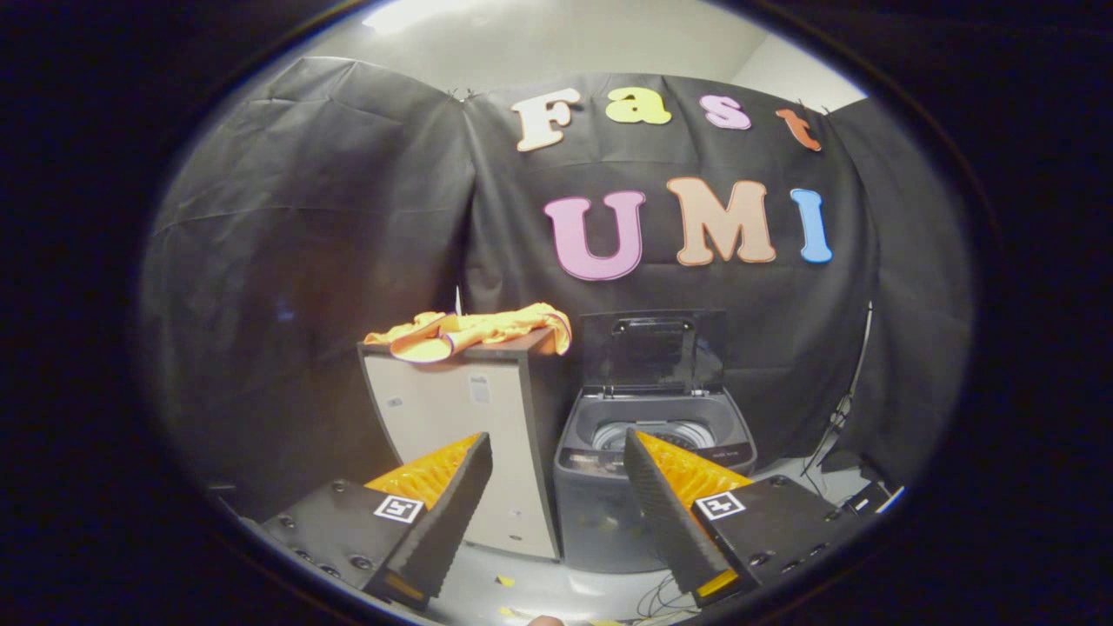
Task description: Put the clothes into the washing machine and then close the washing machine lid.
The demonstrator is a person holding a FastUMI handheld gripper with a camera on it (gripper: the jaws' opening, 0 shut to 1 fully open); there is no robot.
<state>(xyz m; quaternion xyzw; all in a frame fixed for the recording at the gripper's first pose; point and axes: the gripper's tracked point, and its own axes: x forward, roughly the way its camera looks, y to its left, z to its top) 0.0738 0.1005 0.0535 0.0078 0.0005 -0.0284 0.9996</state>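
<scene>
Nearest, at the bottom of the frame, the gripper (556, 487) has its fingers spread wide apart, holding nothing and touching nothing. Between and just beyond them stand two things side by side on the pale floor: a tall cabinet (461, 435) left of centre and a small top-loading washing machine (648, 469) right of centre, its lid (652, 349) swung up and standing open so the drum (648, 432) shows. The clothes (474, 330), an orange garment, lie heaped on the cabinet's top, above and beyond the left finger, well apart from both fingers. Its long axis runs side to side across the cabinet top, one end drooping over the edge nearest the machine. Judging by this, the fingers must rise and reach forward and leftward to take the garment before the drum matters.
</scene>
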